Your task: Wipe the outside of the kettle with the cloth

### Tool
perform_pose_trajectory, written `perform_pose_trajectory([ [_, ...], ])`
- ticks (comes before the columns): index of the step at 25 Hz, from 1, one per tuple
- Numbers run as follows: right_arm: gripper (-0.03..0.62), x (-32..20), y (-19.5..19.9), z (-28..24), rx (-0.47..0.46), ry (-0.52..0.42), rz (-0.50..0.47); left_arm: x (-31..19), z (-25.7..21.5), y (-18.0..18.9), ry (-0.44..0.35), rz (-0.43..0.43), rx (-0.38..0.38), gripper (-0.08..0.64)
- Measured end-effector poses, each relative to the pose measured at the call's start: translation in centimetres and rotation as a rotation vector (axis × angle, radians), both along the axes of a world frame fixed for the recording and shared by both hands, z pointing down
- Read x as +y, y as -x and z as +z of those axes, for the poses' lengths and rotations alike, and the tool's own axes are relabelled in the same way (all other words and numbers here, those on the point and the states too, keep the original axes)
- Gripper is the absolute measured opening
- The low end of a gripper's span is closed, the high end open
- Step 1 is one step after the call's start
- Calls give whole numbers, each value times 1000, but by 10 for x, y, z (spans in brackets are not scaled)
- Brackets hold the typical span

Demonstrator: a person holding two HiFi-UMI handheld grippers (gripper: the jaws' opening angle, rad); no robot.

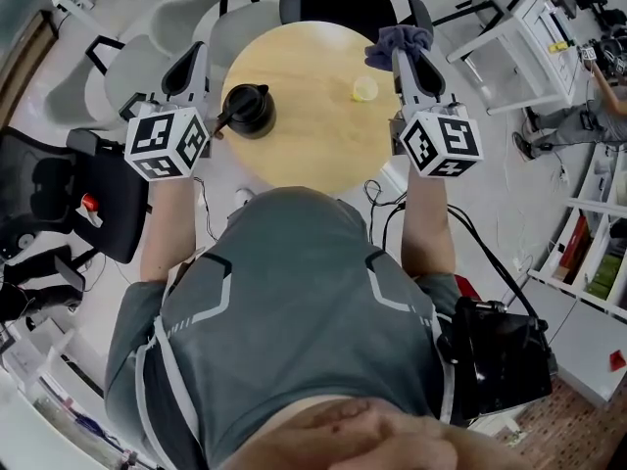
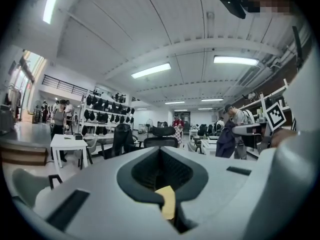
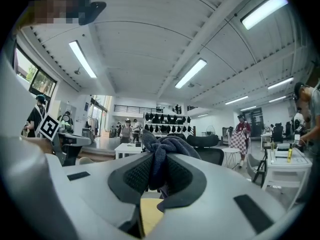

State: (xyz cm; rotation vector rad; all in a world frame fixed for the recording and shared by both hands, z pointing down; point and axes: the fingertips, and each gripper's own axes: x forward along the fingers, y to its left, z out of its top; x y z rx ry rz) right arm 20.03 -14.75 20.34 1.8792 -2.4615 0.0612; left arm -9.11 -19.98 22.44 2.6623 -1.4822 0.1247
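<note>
From where I stand, the wiping has not begun. The right gripper (image 1: 405,59) is clamped on a bunched blue-grey cloth (image 1: 399,39) and holds it over the far right edge of the round wooden table (image 1: 313,130). The black kettle with its lid and side handle (image 1: 250,109) stands upright near the left edge, well apart from the cloth. The left gripper (image 1: 192,55) hangs just beside the kettle, off the table's left edge, with its jaws together on nothing.

Next, I'd say, the cloth has to cross the table and meet the kettle's wall. The left gripper would need to part its jaws first if it is to steady the handle.

The count: one kettle, one cloth, two grippers, one table — and one small pale yellow object (image 1: 364,89) toward the right edge, which I can't identify.
</note>
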Motion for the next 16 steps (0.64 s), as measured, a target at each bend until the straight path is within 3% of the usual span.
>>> perform_pose_trajectory([
  [16, 64, 3, -3, -2, 3, -7, 15, 1, -13, 0, -39, -34, -9, 8],
])
